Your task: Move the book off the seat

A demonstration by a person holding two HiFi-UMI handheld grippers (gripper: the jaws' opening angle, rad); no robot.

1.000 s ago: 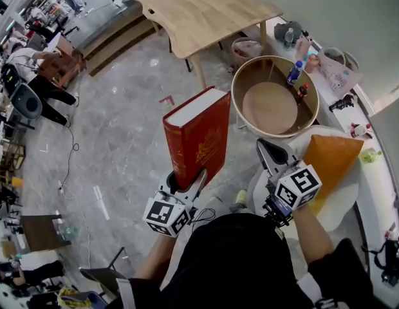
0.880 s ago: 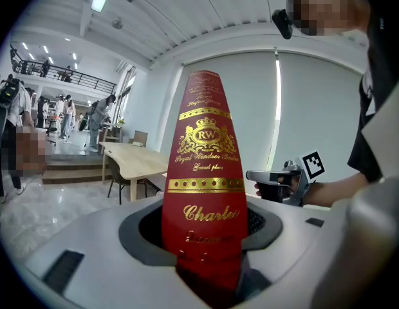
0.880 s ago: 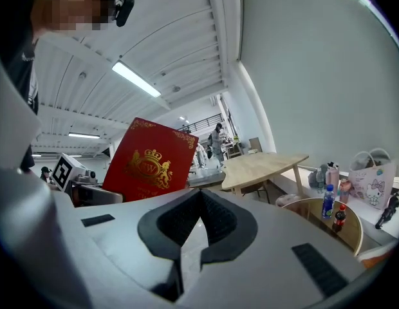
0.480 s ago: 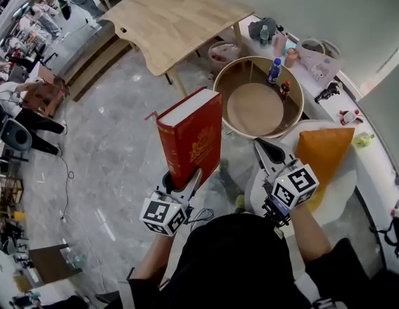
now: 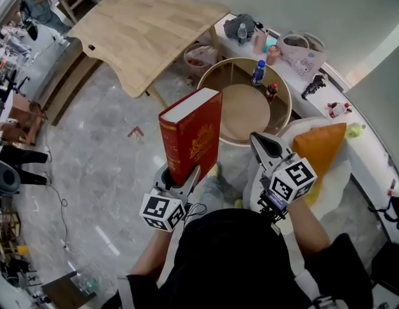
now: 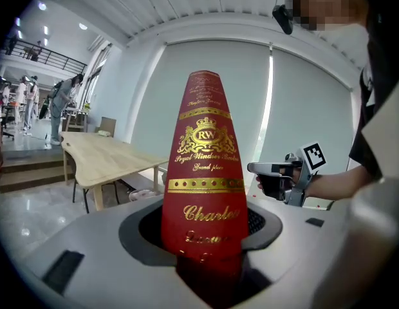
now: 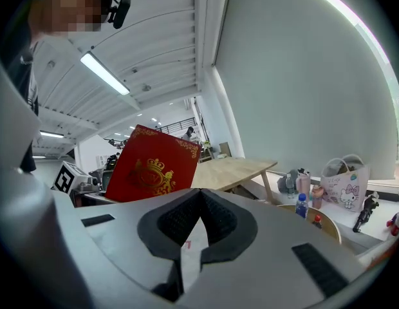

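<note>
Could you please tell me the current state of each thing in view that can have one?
Red hardcover book: closed, upright, in the air, clamped at its lower edge.
Left gripper: shut on the book.
Right gripper: shut, empty.
Orange cushion: lying on the white seat.
Blue-capped clear bottle: upright, capped.

Large open studio hall with home furniture staged inside it. A wooden table (image 5: 148, 31), marble floor (image 5: 90, 166) and toy-lined ledge (image 5: 373, 153) adjoin crowded workstations (image 5: 9, 44). A mezzanine (image 6: 32, 51) and strip light (image 7: 104, 73) lie overhead.
</note>
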